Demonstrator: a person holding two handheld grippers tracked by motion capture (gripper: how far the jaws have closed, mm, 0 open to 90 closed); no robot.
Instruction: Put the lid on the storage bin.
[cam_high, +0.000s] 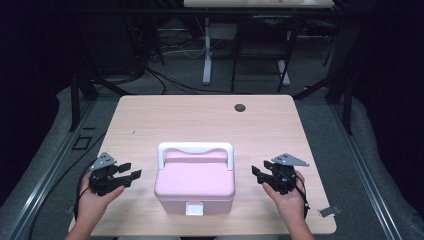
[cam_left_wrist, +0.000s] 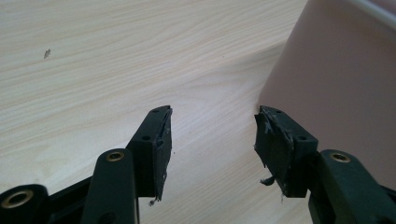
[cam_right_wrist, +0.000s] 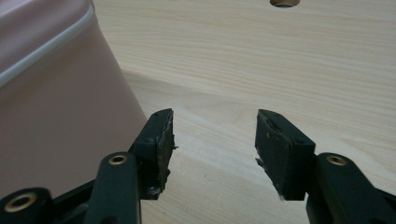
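A pink storage box (cam_high: 195, 182) with a white carry handle (cam_high: 195, 149) folded over its lid and a white front latch (cam_high: 194, 208) sits on the light wooden desk (cam_high: 200, 120), at about 6 o'clock from the desk's centre and close to the near edge. The lid is down.

The left gripper (cam_high: 131, 171) is at 9 o'clock from the box, near it but not touching, held in the person's left hand (cam_high: 92, 200). Its fingers (cam_left_wrist: 159, 140) stand apart with only bare desk between them; in the left gripper view the pink wall of the box (cam_left_wrist: 336, 84) rises at 2 o'clock, just beyond the right-hand finger.

The right gripper (cam_high: 258, 172) is at 3 o'clock from the box, also near and clear of it, held in the right hand (cam_high: 290, 197). Its fingers (cam_right_wrist: 280, 149) are likewise apart and hold nothing; in the right gripper view the side of the box (cam_right_wrist: 60, 116) with its white rim line stands at 10 o'clock, just beside the left-hand finger.

A small dark round hole (cam_high: 240, 107) lies in the desk at about 1 o'clock from the box, well apart from it; it appears again at 12 o'clock in the right gripper view (cam_right_wrist: 285, 3). A small grey clip-like piece (cam_high: 329, 211) lies by the desk's near right corner, at 4 o'clock from the box.
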